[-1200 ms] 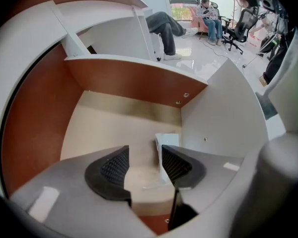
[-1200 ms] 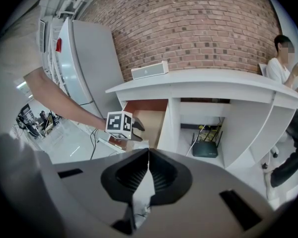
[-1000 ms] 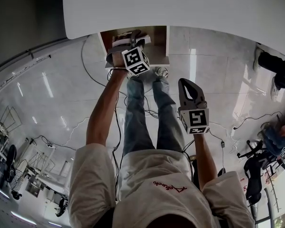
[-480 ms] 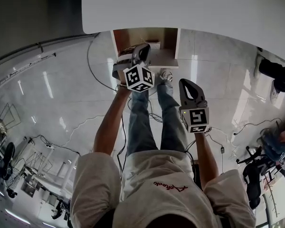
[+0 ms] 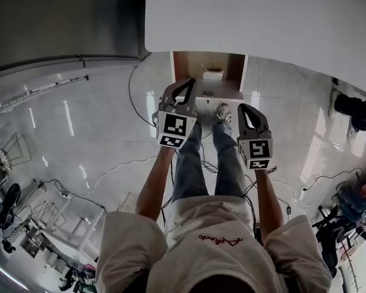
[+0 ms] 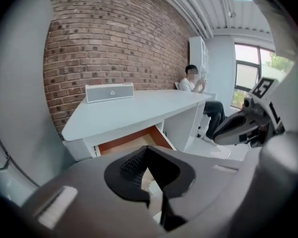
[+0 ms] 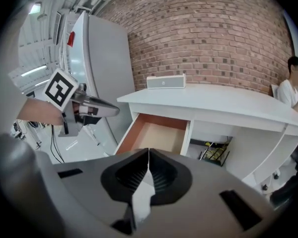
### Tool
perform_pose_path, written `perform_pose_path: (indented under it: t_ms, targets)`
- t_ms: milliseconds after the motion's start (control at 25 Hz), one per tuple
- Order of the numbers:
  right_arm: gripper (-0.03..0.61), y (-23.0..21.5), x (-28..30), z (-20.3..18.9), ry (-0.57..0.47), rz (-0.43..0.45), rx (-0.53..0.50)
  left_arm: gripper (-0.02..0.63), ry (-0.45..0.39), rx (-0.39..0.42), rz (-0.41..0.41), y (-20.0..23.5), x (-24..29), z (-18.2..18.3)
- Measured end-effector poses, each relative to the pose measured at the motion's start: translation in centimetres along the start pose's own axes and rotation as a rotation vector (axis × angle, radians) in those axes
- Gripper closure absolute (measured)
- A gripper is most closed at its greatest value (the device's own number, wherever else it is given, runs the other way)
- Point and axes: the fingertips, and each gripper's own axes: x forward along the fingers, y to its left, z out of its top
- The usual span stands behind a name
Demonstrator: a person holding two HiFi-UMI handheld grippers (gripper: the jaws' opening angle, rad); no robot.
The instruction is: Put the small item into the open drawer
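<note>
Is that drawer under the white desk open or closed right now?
Open. The drawer sticks out from under the white desk, and its brown inside shows.

Head view steeply down over drawer (image 5: 195, 63), both gripper views face it nearby
</note>
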Motion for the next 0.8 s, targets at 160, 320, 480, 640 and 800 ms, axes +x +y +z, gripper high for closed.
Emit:
perform_pose_path:
  t_ms: [160, 320, 480, 640, 800]
  targets:
    - [0.566, 0.1, 0.0, 2.9, -0.031, -0.027, -0.041, 0.604, -0.081, -0.063, 0.025, 1.8, -3.8, 3.2]
    - [0.566, 0.3, -0.7, 6.7, -0.074, -0.040, -0.079, 0.604, -0.097, -0.111, 0.062, 3.2, -7.1, 4.2]
    - [0.566, 0.6, -2.1, 11.3, -0.128, -0.052, -0.116, 0.604, -0.111, -0.153, 0.100, 4.3, -10.0, 5.4]
    - [0.566, 0.5, -4.5, 14.9, -0.172, -0.073, -0.129, 0.604, -0.161, -0.170, 0.131, 4.8, -12.6, 8.7]
    - [0.566, -0.9, -5.9, 20.0, -0.259, -0.107, -0.143, 0.604, -0.234, -0.134, 0.154, 6.5, -13.6, 13.9]
